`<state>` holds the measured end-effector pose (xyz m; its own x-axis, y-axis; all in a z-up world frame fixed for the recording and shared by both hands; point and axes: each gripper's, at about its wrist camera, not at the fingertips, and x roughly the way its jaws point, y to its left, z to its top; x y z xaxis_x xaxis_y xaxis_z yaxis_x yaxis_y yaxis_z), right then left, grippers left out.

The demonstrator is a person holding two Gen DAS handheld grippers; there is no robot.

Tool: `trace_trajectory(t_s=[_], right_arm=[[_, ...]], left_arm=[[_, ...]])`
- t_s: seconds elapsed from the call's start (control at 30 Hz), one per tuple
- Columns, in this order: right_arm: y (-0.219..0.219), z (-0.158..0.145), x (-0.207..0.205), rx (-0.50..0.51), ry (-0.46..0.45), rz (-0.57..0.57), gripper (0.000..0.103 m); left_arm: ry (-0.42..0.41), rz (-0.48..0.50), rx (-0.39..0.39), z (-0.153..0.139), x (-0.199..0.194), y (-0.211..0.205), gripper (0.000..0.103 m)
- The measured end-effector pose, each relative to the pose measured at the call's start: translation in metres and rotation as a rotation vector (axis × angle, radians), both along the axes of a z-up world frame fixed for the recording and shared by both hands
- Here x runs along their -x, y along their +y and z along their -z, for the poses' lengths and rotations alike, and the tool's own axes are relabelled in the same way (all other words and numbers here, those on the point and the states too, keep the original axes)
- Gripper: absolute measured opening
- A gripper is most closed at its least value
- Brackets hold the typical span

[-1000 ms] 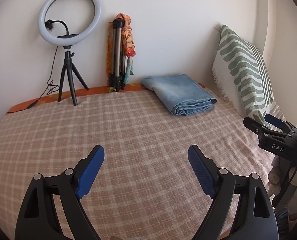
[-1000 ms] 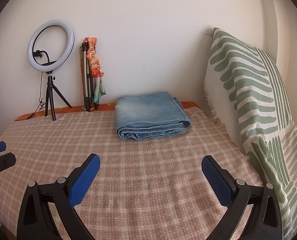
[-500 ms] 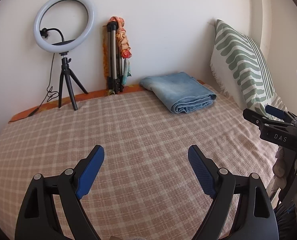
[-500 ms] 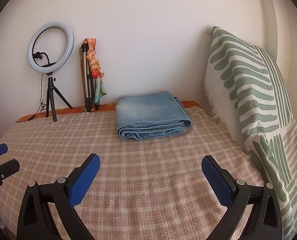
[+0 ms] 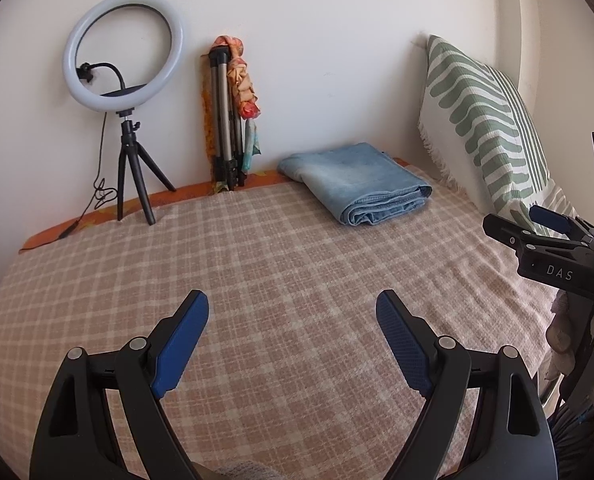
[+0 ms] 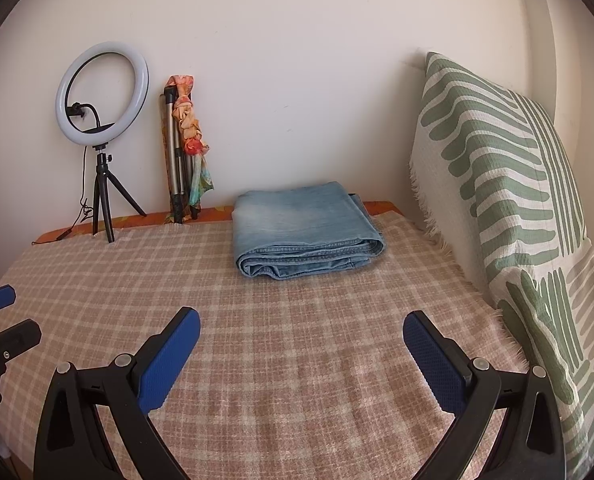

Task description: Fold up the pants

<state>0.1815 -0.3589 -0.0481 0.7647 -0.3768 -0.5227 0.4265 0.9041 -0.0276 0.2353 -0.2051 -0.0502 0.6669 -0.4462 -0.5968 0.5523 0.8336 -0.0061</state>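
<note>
Pants lie folded at 12 o'clock on the bed, near the wall, likely finished; left gripper and right gripper both gape empty, well apart from them.

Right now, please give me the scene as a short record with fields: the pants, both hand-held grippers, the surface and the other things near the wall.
pants: blue jeans, already folded into a compact stack, lying at the far side of the bed
surface: checked blanket
left hand-held gripper: open, holding nothing
right hand-held gripper: open, holding nothing
right of jeans: green-patterned cushion leaning on the wall
left of jeans: folded tripod, then ring light on a small tripod
</note>
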Motion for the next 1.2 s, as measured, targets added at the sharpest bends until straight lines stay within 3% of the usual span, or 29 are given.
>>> trace_trajectory(t_s=[1.2], right_arm=[[-0.0019, -0.0003, -0.0042, 0.000, 0.005, -0.016, 0.103]], left_arm=[[-0.025, -0.040, -0.040, 0.0003, 0.0047, -0.0040, 0.086]])
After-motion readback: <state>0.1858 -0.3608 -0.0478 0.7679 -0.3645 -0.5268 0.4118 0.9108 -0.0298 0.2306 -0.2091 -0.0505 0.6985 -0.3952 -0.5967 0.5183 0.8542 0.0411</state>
